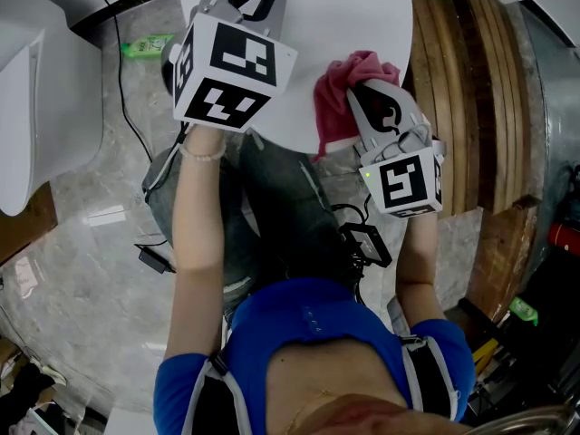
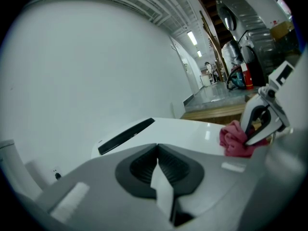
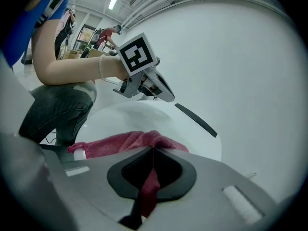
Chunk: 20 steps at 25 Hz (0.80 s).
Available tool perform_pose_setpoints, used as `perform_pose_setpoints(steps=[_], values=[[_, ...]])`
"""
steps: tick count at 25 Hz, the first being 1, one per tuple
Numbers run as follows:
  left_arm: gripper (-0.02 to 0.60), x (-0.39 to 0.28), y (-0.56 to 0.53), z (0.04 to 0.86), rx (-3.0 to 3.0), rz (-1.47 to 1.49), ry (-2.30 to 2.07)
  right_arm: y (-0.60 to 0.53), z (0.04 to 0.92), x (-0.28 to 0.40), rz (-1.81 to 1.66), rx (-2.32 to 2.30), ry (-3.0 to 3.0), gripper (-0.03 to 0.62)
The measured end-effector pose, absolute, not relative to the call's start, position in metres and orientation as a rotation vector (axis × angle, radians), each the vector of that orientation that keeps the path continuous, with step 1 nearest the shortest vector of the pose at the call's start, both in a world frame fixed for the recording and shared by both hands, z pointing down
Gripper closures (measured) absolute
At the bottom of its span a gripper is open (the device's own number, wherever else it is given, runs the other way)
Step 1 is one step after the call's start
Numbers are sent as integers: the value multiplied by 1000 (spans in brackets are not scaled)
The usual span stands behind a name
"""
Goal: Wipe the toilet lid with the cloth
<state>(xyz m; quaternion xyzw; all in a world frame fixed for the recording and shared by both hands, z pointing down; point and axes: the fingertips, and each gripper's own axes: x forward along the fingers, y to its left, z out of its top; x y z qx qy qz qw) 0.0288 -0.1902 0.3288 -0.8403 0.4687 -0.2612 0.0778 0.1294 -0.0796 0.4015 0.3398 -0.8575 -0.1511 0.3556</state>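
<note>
Right gripper point(image 3: 153, 150) nose-down over toilet lid point(image 3: 144, 117), pink cloth point(image 3: 120, 143) between its fingers point(image 3: 175, 172).

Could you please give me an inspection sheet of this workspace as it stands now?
Surface: white toilet lid, closed; no marks visible.
Job's things: pink cloth, bunched on the lid's right part.
Clutter: green bottle lying on the floor beside the toilet.
Grippers: left gripper over the lid, jaws together, nothing between them; right gripper shut on the cloth.
Cables: black cable trailing across the floor at the left.
Surroundings: pale stone-look floor; wooden planks to the right of the toilet.
</note>
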Motion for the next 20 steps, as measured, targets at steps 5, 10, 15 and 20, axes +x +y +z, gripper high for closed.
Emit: perform_pose_setpoints(steps=[5,10,15,20], values=[[578,26,-190,327,-2518,-776,1395,-87,400,126,-373,892,-2229,586],[578,22,-190,327,-2531,-776,1376,-103,395,120,-353,915,-2226,586],[578,27,-197,325,-2596,-731,1294,-141,392,97,-340,890,-2171,586],[578,6,-219,346,-2698,-760,1312,-176,393,70,-243,797,-1985,586]])
